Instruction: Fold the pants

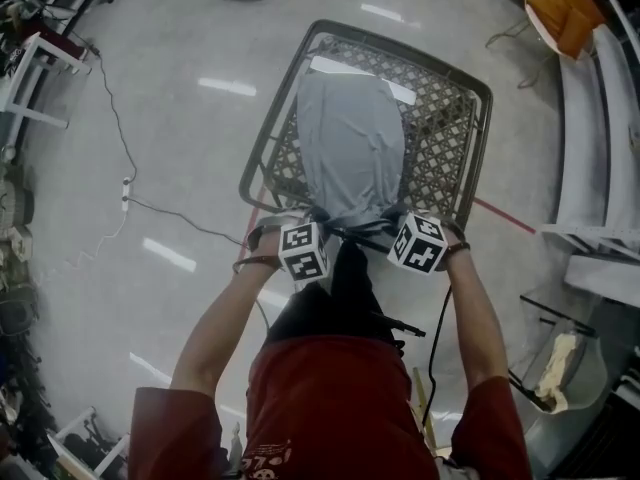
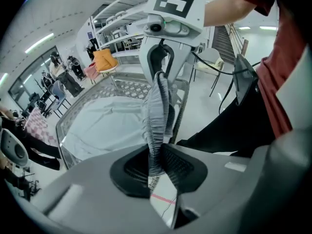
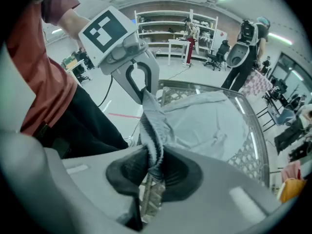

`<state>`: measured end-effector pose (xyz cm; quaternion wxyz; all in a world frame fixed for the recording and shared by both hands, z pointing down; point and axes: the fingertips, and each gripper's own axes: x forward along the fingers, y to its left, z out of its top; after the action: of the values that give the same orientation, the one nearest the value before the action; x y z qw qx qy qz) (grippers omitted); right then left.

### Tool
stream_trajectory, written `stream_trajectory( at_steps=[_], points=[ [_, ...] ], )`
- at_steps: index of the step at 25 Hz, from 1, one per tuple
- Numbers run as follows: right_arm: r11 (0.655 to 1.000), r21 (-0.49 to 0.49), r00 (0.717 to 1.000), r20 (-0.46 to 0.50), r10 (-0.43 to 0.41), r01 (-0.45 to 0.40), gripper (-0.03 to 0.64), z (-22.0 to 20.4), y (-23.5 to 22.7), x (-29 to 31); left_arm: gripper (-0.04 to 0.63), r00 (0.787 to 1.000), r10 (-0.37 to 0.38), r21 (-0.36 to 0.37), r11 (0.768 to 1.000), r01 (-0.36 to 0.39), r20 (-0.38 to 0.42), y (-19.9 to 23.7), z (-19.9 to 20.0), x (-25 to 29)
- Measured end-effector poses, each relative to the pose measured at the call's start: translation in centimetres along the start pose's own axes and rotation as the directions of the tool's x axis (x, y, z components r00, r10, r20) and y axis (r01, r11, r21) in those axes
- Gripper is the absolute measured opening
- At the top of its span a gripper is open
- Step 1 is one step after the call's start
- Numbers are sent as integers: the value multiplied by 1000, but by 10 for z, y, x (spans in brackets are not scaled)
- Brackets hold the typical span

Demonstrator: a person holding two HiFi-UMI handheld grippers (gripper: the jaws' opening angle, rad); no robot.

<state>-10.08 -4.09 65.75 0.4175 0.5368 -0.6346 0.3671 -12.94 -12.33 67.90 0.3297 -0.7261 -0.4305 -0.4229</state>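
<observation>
Grey pants (image 1: 350, 148) lie spread over a metal lattice table (image 1: 262, 148), with the waistband end lifted toward me. My left gripper (image 1: 320, 224) and right gripper (image 1: 393, 224) hang close together at the table's near edge. In the left gripper view, the left gripper (image 2: 155, 167) is shut on the ribbed waistband (image 2: 156, 116), which stretches taut across to the right gripper (image 2: 160, 74). In the right gripper view, the right gripper (image 3: 152, 167) is shut on the bunched waistband (image 3: 153, 126), and the left gripper (image 3: 141, 94) holds its other end.
An orange cloth (image 1: 565, 13) lies on a chair at the far right. White shelving (image 1: 590, 148) runs along the right side. A cable (image 1: 130, 168) trails over the floor at left. A white chair (image 1: 560, 368) stands near right. People (image 3: 248, 38) stand beyond the table.
</observation>
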Motion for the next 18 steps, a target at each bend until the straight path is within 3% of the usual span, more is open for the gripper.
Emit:
stream_trajectory(
  at_steps=[9, 18],
  points=[
    [999, -27, 998, 55, -43, 44, 57, 30, -112, -22, 63, 998, 61, -63, 996, -61, -4, 109, 22, -11],
    [999, -17, 996, 82, -26, 27, 57, 40, -218, -6, 63, 995, 92, -131, 987, -96, -38, 218, 24, 16]
  ],
)
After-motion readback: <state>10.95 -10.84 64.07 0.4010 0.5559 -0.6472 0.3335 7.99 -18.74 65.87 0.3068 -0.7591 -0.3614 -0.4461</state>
